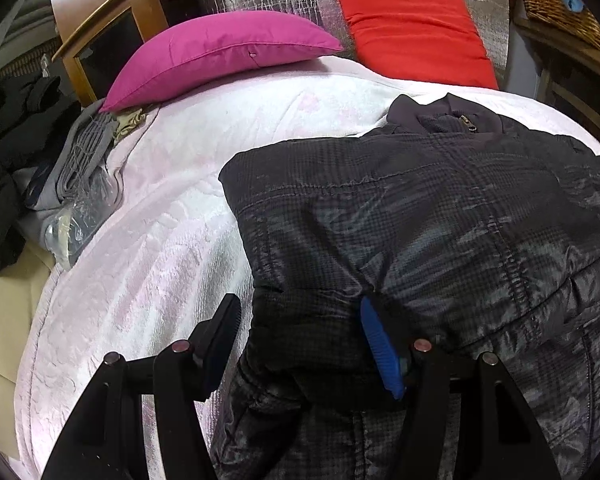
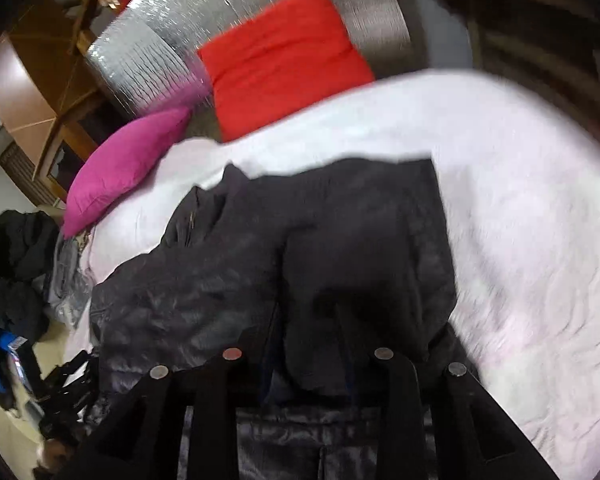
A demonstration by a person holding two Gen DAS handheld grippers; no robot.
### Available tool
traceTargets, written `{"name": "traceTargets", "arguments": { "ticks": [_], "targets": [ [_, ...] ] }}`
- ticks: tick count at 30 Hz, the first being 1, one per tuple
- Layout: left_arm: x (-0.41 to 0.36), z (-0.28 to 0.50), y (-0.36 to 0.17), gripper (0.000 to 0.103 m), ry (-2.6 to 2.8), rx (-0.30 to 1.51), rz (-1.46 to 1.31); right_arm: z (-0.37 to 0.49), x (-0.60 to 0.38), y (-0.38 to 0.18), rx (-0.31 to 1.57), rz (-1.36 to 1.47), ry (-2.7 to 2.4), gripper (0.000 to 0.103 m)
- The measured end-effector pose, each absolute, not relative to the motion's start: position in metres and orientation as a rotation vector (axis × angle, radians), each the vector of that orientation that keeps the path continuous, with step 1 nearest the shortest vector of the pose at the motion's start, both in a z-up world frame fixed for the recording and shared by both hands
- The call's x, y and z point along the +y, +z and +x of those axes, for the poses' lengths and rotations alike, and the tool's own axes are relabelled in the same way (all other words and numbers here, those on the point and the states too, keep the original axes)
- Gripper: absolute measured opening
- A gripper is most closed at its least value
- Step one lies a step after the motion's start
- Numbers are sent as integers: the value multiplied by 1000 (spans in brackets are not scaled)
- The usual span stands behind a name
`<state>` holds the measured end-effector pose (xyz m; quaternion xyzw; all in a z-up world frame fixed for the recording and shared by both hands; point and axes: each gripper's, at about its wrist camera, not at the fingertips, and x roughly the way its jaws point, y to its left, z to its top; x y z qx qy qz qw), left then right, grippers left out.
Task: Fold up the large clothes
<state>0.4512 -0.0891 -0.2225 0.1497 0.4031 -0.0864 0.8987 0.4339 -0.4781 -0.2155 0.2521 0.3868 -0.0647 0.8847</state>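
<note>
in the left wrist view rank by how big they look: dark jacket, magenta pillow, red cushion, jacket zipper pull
1. dark jacket, largest by far, though it lies nearest the camera
2. magenta pillow
3. red cushion, close to the pillow in apparent size and farther back, so this order is unsure
4. zipper pull, smallest

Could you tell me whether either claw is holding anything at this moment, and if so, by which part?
The left claw straddles a bunched fold at the near edge of the dark quilted jacket; whether it pinches is unclear. The right view is too blurred to tell.
</note>
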Motion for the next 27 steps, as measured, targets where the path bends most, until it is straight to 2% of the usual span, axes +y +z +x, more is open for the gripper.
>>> {"name": "traceTargets", "arguments": {
  "ticks": [7, 15, 17, 18, 19, 23, 25, 27],
  "targets": [
    [-93, 450, -224, 63, -173, 816, 341, 473, -482, -246, 878, 529, -118, 32],
    [-92, 448, -224, 63, -169, 813, 344, 459, -469, -216, 836, 531, -88, 33],
    [-92, 447, -224, 63, -165, 812, 348, 462, -461, -220, 852, 516, -71, 51],
    [-93, 447, -224, 63, -164, 811, 351, 464, -459, -225, 865, 508, -71, 79],
    [-93, 446, -225, 63, -164, 809, 356, 466, -456, -230, 871, 493, -65, 81],
    [-94, 446, -226, 63, -161, 807, 361, 467, -436, -237, 890, 345, -118, 79],
    [-95, 447, -225, 63, -158, 811, 361, 463, -438, -231, 886, 343, -136, 65],
    [-96, 446, -222, 63, -152, 808, 364, 456, -444, -221, 852, 363, -135, 62]
  ]
}}
